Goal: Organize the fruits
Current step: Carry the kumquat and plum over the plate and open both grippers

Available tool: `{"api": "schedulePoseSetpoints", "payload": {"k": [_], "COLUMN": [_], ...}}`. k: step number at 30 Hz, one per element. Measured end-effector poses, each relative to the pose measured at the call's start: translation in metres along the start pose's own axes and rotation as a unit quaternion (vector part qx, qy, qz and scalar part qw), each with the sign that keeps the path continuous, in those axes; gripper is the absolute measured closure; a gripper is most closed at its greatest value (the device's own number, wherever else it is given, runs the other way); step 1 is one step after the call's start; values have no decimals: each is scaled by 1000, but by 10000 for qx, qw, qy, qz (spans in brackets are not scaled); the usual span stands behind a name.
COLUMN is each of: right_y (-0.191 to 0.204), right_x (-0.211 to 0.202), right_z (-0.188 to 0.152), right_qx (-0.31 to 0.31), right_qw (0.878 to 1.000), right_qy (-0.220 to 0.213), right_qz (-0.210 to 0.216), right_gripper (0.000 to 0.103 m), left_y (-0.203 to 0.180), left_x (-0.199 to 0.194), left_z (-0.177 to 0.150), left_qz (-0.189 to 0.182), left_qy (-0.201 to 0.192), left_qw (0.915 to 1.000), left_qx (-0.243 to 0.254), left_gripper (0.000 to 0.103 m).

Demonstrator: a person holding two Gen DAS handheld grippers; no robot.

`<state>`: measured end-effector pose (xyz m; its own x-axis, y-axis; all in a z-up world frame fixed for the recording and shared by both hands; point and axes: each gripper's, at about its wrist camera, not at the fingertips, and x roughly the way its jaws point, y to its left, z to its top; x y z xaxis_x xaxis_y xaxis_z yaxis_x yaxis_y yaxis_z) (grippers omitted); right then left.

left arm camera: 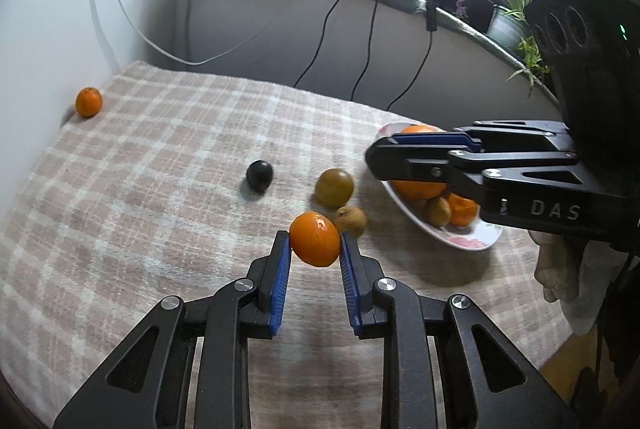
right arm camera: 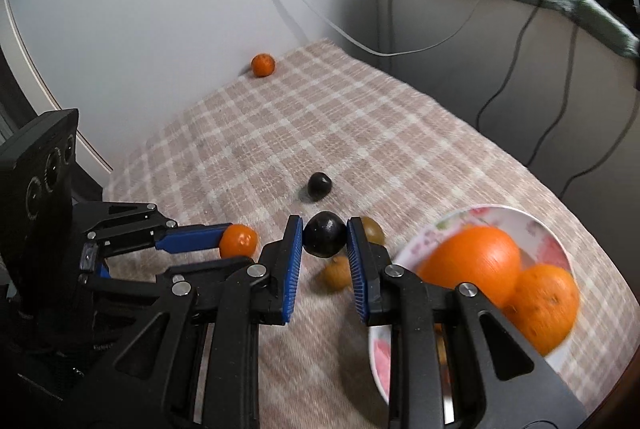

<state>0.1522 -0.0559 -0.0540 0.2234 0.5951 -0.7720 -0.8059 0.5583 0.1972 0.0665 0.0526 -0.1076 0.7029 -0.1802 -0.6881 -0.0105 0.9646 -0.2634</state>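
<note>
Your left gripper (left arm camera: 315,243) clamps a small round orange mandarin (left arm camera: 315,244) between its blue ribbed pads, lifted clear of the beige plaid tablecloth (left arm camera: 160,189). Your right gripper (right arm camera: 324,239) squeezes a round, dark, near-black plum (right arm camera: 325,238) the same way. Just beyond the left gripper's tips lie a small brown fruit (left arm camera: 352,220) and a greenish-brown round fruit (left arm camera: 334,187); a second dark plum (left arm camera: 259,175) sits further out to their left. To the right of both grippers stands a white floral plate (right arm camera: 536,229) holding oranges (right arm camera: 476,261). Far off by the wall rests another mandarin (left arm camera: 89,102).
</note>
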Motion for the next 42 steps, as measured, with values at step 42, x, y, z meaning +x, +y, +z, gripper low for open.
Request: {"api": "schedulePoseSetpoints", "payload": {"k": [42], "right_y": [-83], "right_x": [-108], "right_z": [-108], "right_qx": [1349], "right_qw": [9848], "right_qy": [-656], "right_qz": [-874], "right_gripper": [80], "left_y": [-82], "left_x": [10], "left_z": [3], "left_qz": [-475], "left_qy": [55], "left_qw": [9973], "left_qx": [551], "left_gripper": [80]}}
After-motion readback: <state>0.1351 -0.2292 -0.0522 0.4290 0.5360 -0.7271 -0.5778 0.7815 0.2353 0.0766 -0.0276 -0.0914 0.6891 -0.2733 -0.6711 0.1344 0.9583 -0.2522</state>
